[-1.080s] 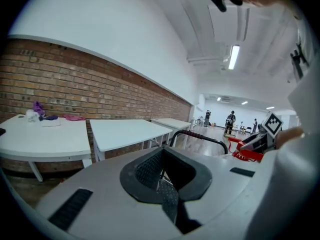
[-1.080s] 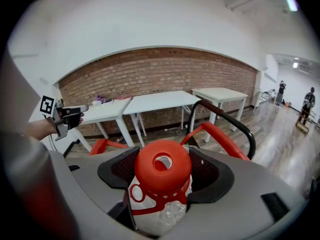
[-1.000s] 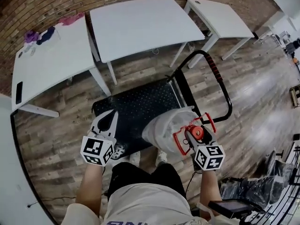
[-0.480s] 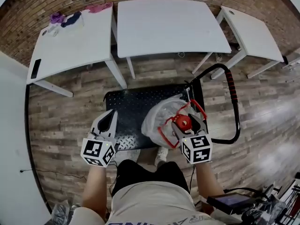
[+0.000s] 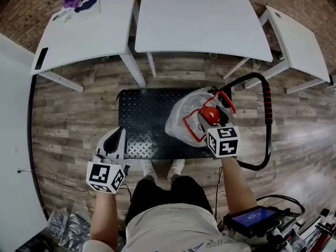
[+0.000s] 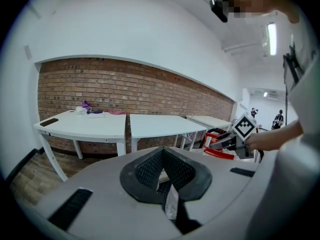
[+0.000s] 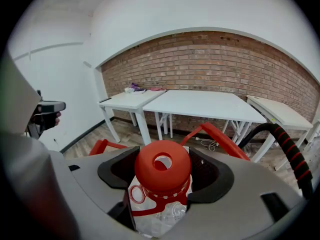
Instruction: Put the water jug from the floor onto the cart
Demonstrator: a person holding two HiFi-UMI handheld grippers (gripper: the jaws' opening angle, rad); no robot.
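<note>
The water jug point(image 5: 180, 123) is clear plastic with a red cap point(image 7: 162, 166) and a red carrying handle point(image 7: 220, 137). It is over the right part of the cart's black deck point(image 5: 140, 121), near the cart's black push handle with a red grip point(image 5: 268, 105). My right gripper point(image 5: 210, 117) is shut on the jug's neck just under the cap. I cannot tell whether the jug's base touches the deck. My left gripper point(image 5: 119, 135) is shut with nothing in it, over the floor at the deck's near left corner.
Three white tables point(image 5: 202, 20) stand along the brick wall beyond the cart. The left one holds a dark phone point(image 5: 41, 58) and bits of cloth point(image 5: 79, 3). The person's feet point(image 5: 160, 167) are at the deck's near edge. A screen device point(image 5: 255, 217) sits at lower right.
My right gripper has carried the jug forward, from beside the cart's near edge to over the deck's right part. The left gripper has drawn back off the deck toward the person.
</note>
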